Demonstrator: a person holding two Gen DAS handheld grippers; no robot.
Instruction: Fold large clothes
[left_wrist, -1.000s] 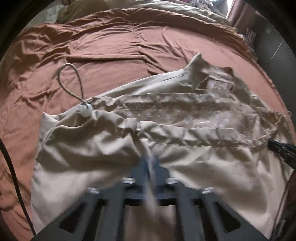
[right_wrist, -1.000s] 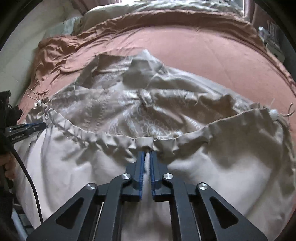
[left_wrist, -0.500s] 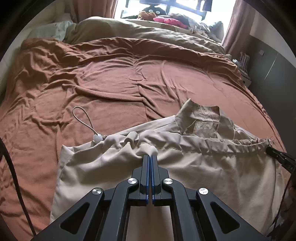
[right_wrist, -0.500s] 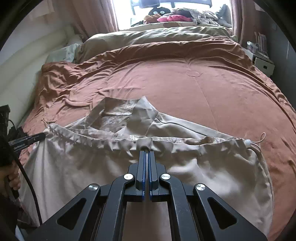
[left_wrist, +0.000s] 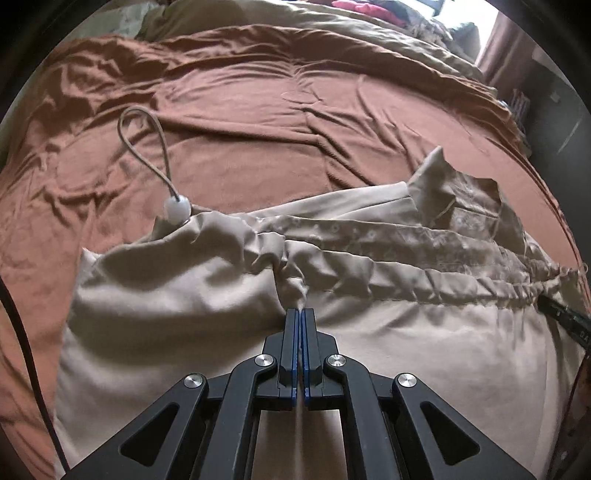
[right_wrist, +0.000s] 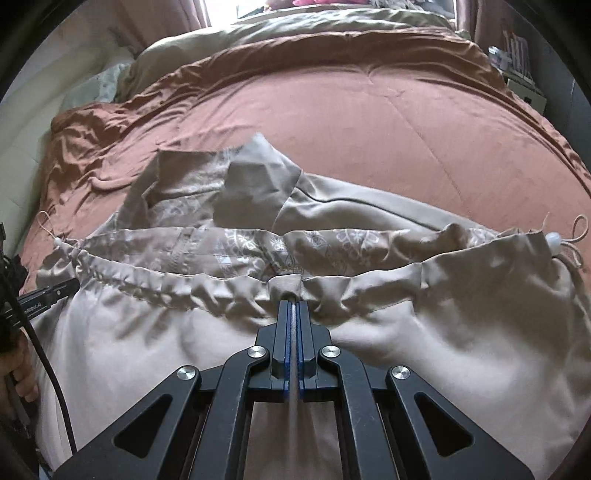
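Note:
A large beige jacket (left_wrist: 184, 295) with a patterned lining (left_wrist: 424, 236) lies on the brown bedspread (left_wrist: 258, 122); it also shows in the right wrist view (right_wrist: 461, 350). My left gripper (left_wrist: 300, 312) is shut on the gathered drawstring hem. My right gripper (right_wrist: 291, 304) is shut on the same hem further along. A drawstring loop with a white toggle (left_wrist: 177, 208) lies off the hem's left end. The collar (right_wrist: 255, 177) points toward the far side of the bed. Each gripper's tip shows at the edge of the other's view, the right one (left_wrist: 561, 317) and the left one (right_wrist: 48, 297).
The brown bedspread (right_wrist: 369, 122) covers the bed, with an olive duvet (right_wrist: 295, 26) bunched at the far end. A black cable (left_wrist: 22, 332) runs down the left edge. A nightstand with small items (right_wrist: 517, 74) stands at the far right.
Both grippers have tipped downward toward the bed with the hem held; the hem gapes open again, showing more of the patterned lining. The far end of the room has left the views.

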